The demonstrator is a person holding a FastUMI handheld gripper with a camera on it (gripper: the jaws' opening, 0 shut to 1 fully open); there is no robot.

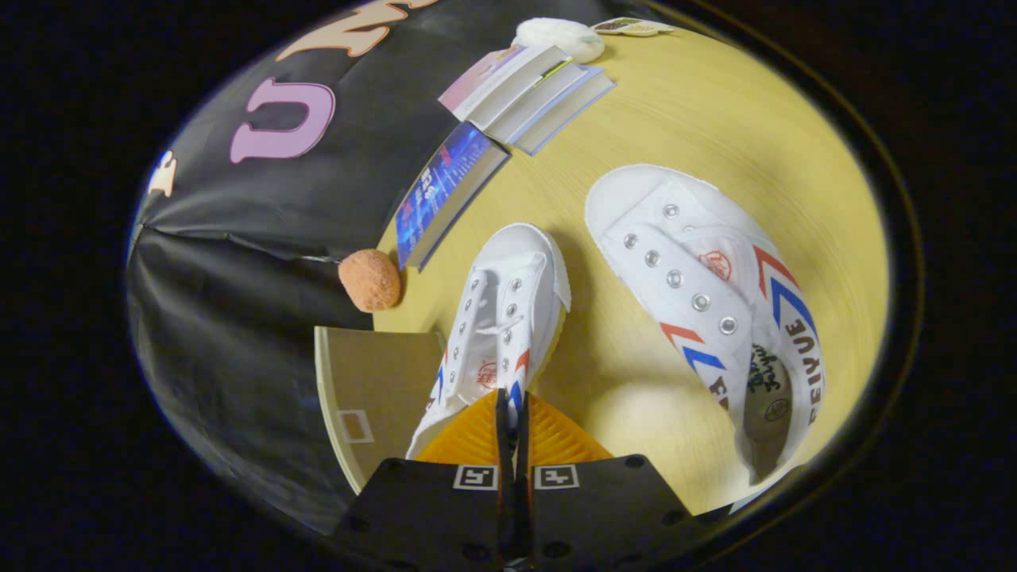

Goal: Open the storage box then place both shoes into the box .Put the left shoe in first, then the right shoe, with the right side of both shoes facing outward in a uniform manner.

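Now, gripper view:
Gripper: lower centre of the frame, orange fingers pressed nearly together, pinching the heel edge of the held shoe.
Held shoe: white canvas, toe pointing up the frame, just ahead of the fingers.
Second shoe: right of centre, lying on the yellow table, apart from the first.
Storage box: tan panel, lower left beside the held shoe.
Books: upper centre.
Orange ball: left, above the box.
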